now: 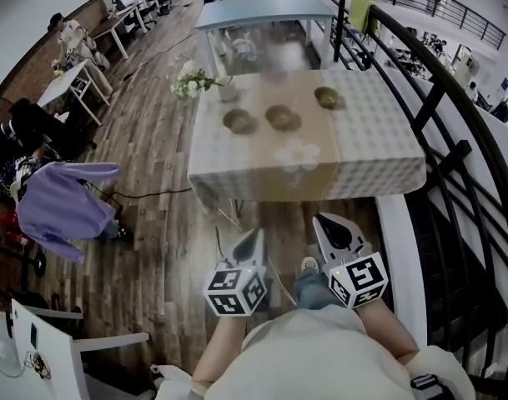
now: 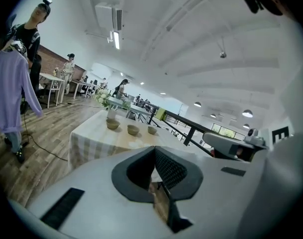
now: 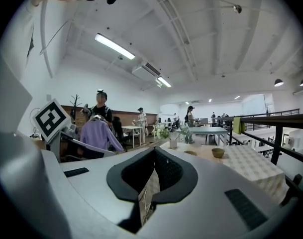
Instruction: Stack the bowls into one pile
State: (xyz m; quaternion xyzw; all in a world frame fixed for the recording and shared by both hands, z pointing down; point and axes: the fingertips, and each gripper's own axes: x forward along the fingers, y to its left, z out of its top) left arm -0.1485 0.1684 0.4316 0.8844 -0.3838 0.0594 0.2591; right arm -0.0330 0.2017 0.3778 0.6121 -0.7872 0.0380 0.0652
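Observation:
Three brown bowls stand apart in a row on a table with a checked cloth (image 1: pixel 379 140): the left bowl (image 1: pixel 236 121), the middle bowl (image 1: pixel 279 117) and the right bowl (image 1: pixel 326 97). In the left gripper view the same bowls (image 2: pixel 133 130) look small and far off. The right gripper view shows one bowl (image 3: pixel 218 153) clearly. My left gripper (image 1: pixel 250 242) and right gripper (image 1: pixel 330 226) are held side by side well short of the table's near edge. Both point toward it. The left gripper (image 2: pixel 155 151) and right gripper (image 3: pixel 154 151) each have their jaws shut, with nothing between them.
A vase of white flowers (image 1: pixel 195 82) stands at the table's far left corner. Some pale small items (image 1: pixel 297 153) lie near its front. A black railing (image 1: pixel 437 140) runs along the right. A purple garment (image 1: pixel 62 202) hangs at the left, and people stand by desks beyond it.

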